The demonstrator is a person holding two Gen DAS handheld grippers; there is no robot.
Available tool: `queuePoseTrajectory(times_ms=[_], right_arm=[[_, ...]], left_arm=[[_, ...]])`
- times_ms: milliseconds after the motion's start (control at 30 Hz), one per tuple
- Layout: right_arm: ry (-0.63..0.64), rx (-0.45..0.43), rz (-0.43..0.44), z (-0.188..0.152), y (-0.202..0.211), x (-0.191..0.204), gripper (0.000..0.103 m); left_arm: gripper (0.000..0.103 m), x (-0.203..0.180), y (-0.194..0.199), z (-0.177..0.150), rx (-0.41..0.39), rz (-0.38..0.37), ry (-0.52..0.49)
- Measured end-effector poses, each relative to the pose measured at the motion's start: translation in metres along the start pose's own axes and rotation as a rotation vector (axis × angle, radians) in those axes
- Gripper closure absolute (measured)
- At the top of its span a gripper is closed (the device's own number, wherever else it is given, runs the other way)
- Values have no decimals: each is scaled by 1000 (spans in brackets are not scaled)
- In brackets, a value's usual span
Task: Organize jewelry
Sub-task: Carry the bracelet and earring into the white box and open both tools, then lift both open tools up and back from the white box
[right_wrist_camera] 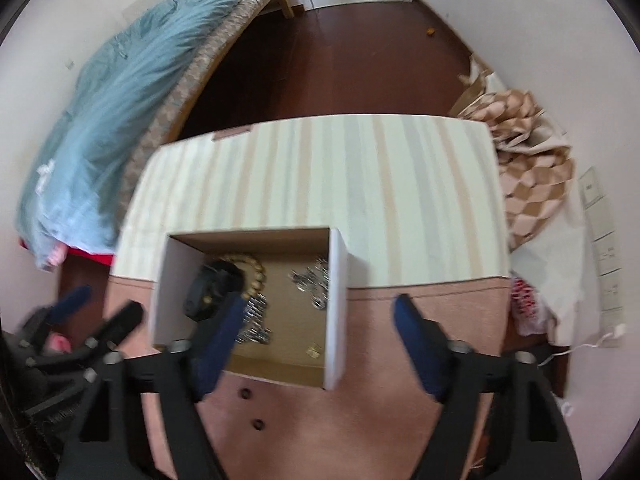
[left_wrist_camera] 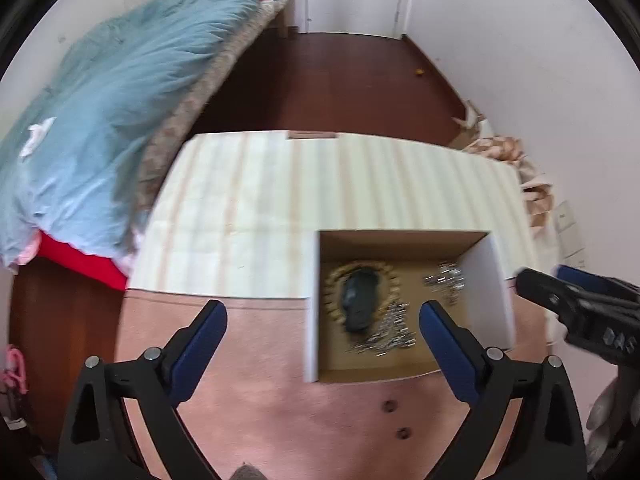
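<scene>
An open white cardboard box [left_wrist_camera: 310, 300] with a brown floor stands on the table; it also shows in the right wrist view [right_wrist_camera: 338, 304]. Inside lie a gold bead bracelet [left_wrist_camera: 332, 284] around a black watch [left_wrist_camera: 360, 300], a silver chain pile [left_wrist_camera: 390, 334] and a second silver pile [left_wrist_camera: 446, 280]. The right wrist view shows the bracelet [right_wrist_camera: 256, 270], watch [right_wrist_camera: 210, 288], silver pieces [right_wrist_camera: 310, 278] and a small gold piece [right_wrist_camera: 313, 350]. My left gripper [left_wrist_camera: 322, 320] is open and empty, above the table at the box's front left. My right gripper [right_wrist_camera: 320, 312] is open and empty over the box's front.
The table [left_wrist_camera: 248, 200] has a striped cream cloth at the back and a pink surface [left_wrist_camera: 256, 380] in front. A bed with a blue duvet [left_wrist_camera: 100, 120] lies to the left. Patterned fabric [right_wrist_camera: 528, 168] is piled at the right. Dark wood floor [left_wrist_camera: 340, 80] lies beyond.
</scene>
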State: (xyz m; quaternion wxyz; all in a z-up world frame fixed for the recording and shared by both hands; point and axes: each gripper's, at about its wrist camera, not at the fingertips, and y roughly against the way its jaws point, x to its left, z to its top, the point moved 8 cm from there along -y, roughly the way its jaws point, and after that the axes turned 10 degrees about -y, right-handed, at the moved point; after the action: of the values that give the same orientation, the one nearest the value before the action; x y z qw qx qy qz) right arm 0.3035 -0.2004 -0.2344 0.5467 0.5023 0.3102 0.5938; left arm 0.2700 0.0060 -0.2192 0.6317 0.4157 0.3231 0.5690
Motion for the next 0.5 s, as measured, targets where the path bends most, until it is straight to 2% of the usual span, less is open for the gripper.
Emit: queuePoseTrajectory(times_ms=[67, 133, 267, 500], right_arm=[[18, -14, -65, -11, -2, -3, 8], [34, -25, -113, -20, -4, -5, 2], [56, -59, -178, -39, -2, -5, 2], [50, -121, -167, -53, 27, 5, 2]], left_arm=[[2, 6, 0, -9, 2, 31, -4], [2, 9, 0, -17, 10, 44, -6], [2, 12, 3, -31, 20, 71, -7], [2, 9, 29, -45, -6, 67, -9]])
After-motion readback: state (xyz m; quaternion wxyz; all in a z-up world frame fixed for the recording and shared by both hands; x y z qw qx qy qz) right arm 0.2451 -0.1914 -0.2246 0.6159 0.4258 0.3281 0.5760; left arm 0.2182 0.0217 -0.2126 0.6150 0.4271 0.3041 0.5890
